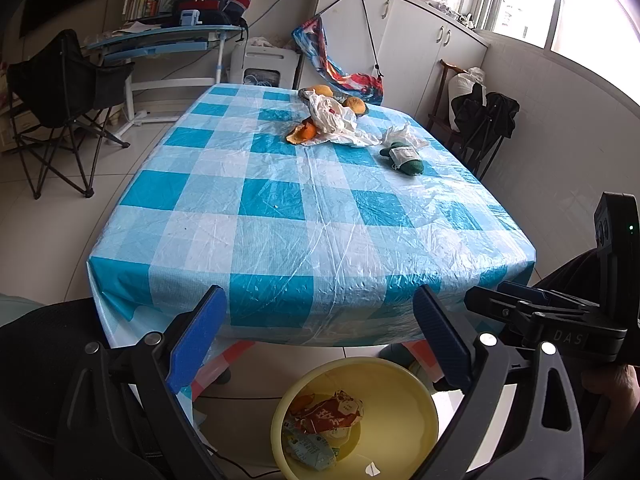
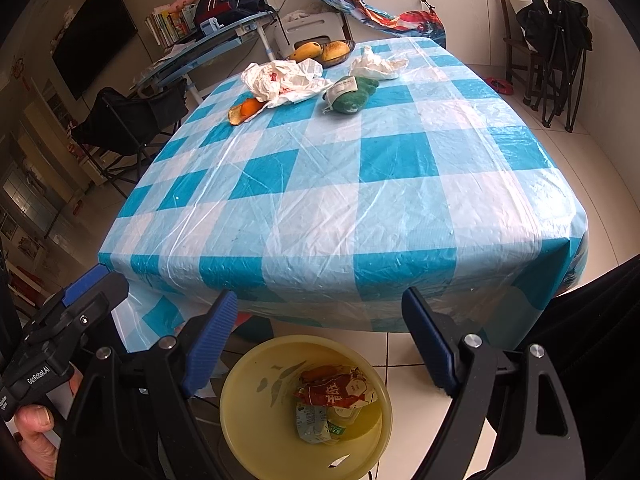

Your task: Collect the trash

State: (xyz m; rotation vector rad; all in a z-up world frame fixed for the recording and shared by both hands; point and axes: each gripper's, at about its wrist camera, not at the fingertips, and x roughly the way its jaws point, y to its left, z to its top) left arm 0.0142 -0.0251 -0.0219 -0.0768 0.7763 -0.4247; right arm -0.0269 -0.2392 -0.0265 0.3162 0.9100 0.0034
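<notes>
A yellow bin [image 1: 416, 412] [image 2: 256, 412] stands on the floor below the table's near edge, holding a red wrapper [image 1: 332, 410] [image 2: 336, 390] and a crushed carton [image 2: 312, 424]. My left gripper [image 1: 316, 336] and right gripper [image 2: 320, 340] both hang open and hold nothing, above the bin. On the far part of the checked tablecloth [image 1: 280, 208] [image 2: 360, 184] lie a white plastic bag [image 1: 334, 118] [image 2: 280, 80], orange peel [image 1: 302, 133] [image 2: 244, 111], crumpled white tissue [image 1: 404, 134] [image 2: 378, 65] and a green object with a paper label [image 1: 404, 158] [image 2: 350, 94].
A dark dish of fruit [image 1: 352, 104] [image 2: 324, 51] sits at the table's far edge. A black folding chair [image 1: 60, 92] stands left, a desk [image 1: 160, 38] behind, white cabinets [image 1: 400, 32] and a chair with bags [image 1: 476, 108] at right. A hand [image 2: 36, 436] grips the other gripper's handle.
</notes>
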